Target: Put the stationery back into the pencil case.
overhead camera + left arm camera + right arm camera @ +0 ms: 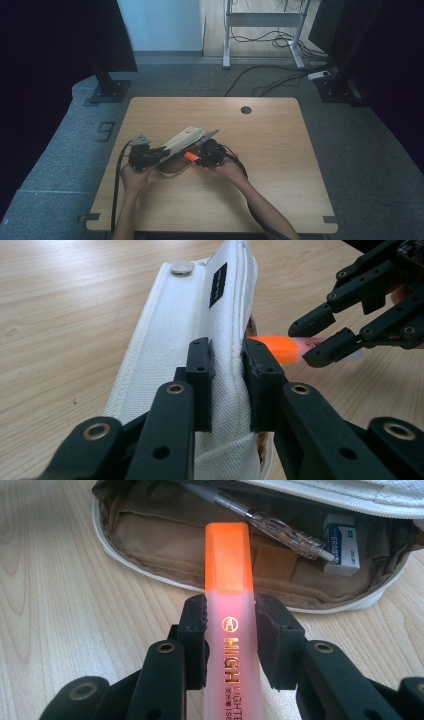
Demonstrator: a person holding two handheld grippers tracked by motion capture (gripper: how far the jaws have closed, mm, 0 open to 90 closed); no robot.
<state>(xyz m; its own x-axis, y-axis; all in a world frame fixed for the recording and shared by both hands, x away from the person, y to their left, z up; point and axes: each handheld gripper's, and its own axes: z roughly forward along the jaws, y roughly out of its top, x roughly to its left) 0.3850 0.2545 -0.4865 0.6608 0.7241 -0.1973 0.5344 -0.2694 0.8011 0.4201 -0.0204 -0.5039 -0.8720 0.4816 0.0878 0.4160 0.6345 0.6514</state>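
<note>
The left gripper (227, 377) pinches the white pencil case (185, 330) flap, keeping it raised and the interior accessible. The right gripper (230, 630) clamps the orange highlighter (229, 580), cap toward the opening, ready for insertion.

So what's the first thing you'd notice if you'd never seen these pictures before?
The bright orange highlighter jumps out first: the right gripper pinches it and points its cap at the open white pencil case on the wooden table. Inside the case lie a clear pen and a white eraser. The left gripper clamps the case's white flap and holds it up.
</note>
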